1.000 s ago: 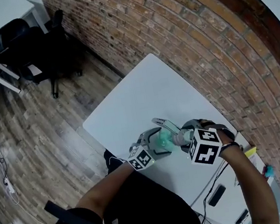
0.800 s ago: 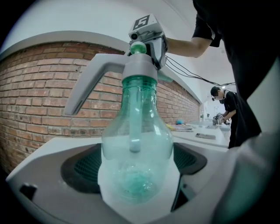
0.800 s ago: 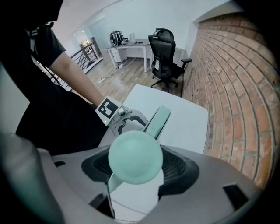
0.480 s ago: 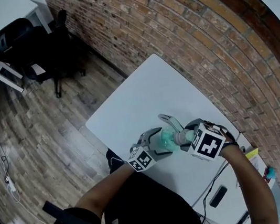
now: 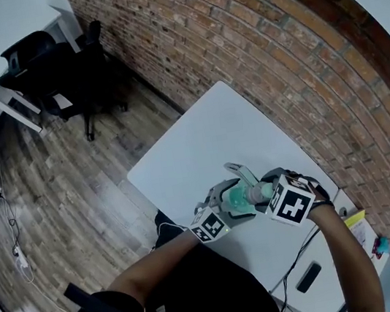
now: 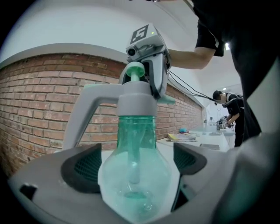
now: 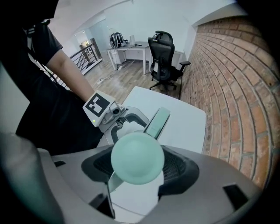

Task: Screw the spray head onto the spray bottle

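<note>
The green bottle (image 6: 133,175) is held in the air above the white surface (image 5: 200,143), its body clamped in the left tongs (image 6: 134,164). The spray head (image 6: 131,98) sits on its neck, and the right tongs (image 7: 138,168) are closed around this head. If the head turns while tilted, the thread may cross and jam. The smooth bottle may also slip round in the grip. A brick wall (image 5: 273,49) runs beside the surface, and a black chair (image 5: 55,71) stands on the wooden floor (image 5: 59,182).
</note>
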`<state>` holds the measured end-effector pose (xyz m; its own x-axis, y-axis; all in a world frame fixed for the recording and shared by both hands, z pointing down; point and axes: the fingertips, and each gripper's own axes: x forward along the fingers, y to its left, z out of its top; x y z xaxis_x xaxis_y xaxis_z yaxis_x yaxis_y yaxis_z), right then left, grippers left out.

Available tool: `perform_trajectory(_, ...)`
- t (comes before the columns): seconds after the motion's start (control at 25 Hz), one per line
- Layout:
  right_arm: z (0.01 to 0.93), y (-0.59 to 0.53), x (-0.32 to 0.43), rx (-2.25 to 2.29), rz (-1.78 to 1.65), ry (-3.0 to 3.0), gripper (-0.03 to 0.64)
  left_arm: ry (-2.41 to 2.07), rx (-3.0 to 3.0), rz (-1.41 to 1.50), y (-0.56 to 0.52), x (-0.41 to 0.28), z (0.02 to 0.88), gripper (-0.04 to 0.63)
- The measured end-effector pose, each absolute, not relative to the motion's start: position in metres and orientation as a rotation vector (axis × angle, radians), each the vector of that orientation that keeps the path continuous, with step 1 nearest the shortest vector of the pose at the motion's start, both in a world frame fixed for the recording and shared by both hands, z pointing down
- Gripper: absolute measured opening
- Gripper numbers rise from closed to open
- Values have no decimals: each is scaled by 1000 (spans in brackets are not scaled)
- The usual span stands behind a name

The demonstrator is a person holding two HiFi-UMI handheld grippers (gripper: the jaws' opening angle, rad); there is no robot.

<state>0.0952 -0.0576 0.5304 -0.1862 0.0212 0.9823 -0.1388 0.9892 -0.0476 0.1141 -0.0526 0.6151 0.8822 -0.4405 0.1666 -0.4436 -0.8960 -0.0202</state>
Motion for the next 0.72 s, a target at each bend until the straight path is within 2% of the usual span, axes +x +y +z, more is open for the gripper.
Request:
perform_trajectory(0.28, 499, -62, 98, 89, 89, -1797, 276, -744, 2975, 218, -60, 126, 607, 486)
perform_trajectory(0.44, 475, -65, 101, 34, -27, -1855, 276, -733, 2984, 271, -63, 129, 607, 389)
perform_trajectory(0.72, 484, -62, 121, -324, -655, -1451, 276, -726, 2983, 269, -66, 130, 607, 371)
